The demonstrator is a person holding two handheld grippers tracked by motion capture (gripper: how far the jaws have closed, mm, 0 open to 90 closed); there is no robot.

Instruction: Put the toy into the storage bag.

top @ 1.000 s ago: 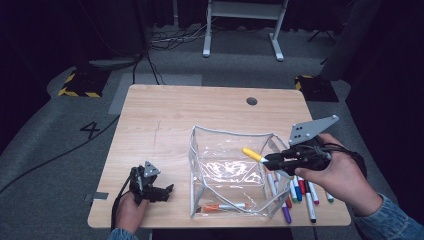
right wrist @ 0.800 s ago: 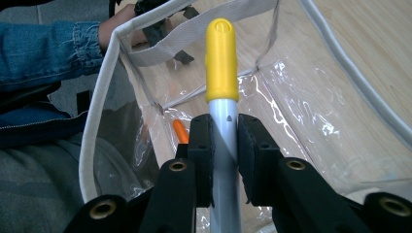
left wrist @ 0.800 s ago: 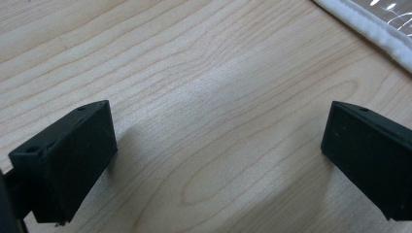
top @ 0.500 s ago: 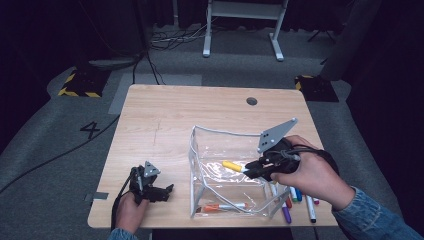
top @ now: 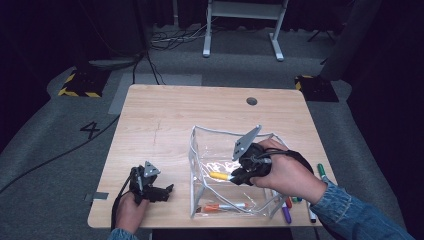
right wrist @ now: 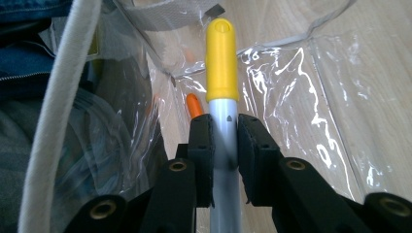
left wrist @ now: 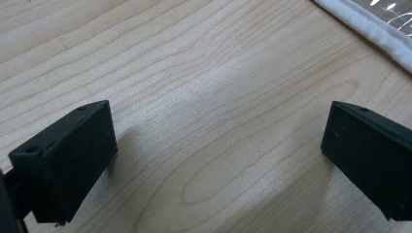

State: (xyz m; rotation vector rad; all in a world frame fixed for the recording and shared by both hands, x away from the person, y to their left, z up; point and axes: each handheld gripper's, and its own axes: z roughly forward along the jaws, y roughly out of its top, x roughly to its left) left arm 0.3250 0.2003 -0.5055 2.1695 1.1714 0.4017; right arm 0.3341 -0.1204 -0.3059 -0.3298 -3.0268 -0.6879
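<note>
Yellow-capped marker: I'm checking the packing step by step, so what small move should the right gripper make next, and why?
Probably lower a little further and open. The right gripper is clamped on the yellow-capped marker, already inside the clear pouch, where an orange marker lies on the bottom. The left gripper rests open on the table.

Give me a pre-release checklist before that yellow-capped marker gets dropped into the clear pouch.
1. Grip: right gripper shut on the yellow-capped marker, barrel squarely between the pads. Ok.
2. Position: marker tip inside the open top of the clear pouch in the high view. Ok.
3. Pouch mouth standing open. Ok.
4. Landing room: orange marker already lies on the pouch bottom, near the front; space behind it. Ok.
5. Left gripper open, resting on the table, not steadying the pouch. Not ok.
6. Height above the pouch bottom. Cannot tell.
</note>
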